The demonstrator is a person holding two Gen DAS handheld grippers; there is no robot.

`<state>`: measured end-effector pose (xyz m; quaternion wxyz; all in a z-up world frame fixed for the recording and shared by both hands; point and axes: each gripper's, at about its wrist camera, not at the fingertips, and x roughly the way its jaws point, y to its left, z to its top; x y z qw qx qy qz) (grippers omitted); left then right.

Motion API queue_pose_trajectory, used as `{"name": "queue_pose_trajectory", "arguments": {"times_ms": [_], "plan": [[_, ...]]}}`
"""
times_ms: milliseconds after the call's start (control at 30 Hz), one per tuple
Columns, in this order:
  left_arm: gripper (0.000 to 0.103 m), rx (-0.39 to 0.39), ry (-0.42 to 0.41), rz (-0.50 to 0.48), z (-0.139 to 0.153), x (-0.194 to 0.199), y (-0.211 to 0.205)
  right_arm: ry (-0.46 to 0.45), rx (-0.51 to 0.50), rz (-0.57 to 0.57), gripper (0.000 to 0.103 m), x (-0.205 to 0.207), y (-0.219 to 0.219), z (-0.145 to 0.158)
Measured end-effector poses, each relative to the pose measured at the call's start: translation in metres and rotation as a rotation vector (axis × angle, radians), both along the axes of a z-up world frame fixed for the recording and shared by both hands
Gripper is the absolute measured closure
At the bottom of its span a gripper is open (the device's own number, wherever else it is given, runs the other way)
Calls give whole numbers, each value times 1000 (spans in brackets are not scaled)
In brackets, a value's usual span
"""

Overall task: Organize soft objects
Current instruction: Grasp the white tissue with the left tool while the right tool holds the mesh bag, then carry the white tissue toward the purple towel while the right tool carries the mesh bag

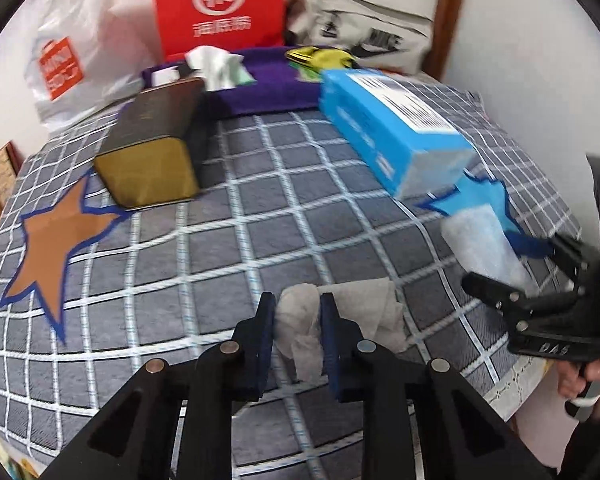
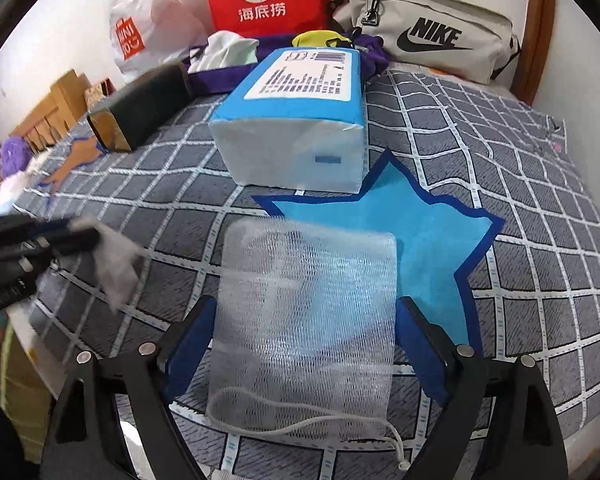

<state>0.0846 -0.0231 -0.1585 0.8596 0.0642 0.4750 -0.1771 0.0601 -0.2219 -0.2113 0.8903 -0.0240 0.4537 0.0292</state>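
Left wrist: fingers (image 1: 296,312) pinching tissue (image 1: 340,320)

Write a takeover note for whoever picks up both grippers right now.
Left hand-held gripper: shut on the crumpled white tissue on the checked cloth.
Right hand-held gripper: open; the white mesh pouch lies between its fingers, unpinched, its far edge overlapping the blue star patch.
Blue tissue pack and dark tin stand behind.
Done: pouch at the blue star.
Left: place the tissue, perhaps on the orange star patch.
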Motion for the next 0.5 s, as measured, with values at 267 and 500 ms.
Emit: {"name": "queue_pose_trajectory", "arguments": {"times_ms": [267, 500], "plan": [[82, -32, -28, 64, 17, 7, 19, 8, 63, 24, 98, -1, -9, 9], [82, -55, -50, 102, 34, 13, 25, -34, 125, 90, 99, -7, -4, 35]]}}
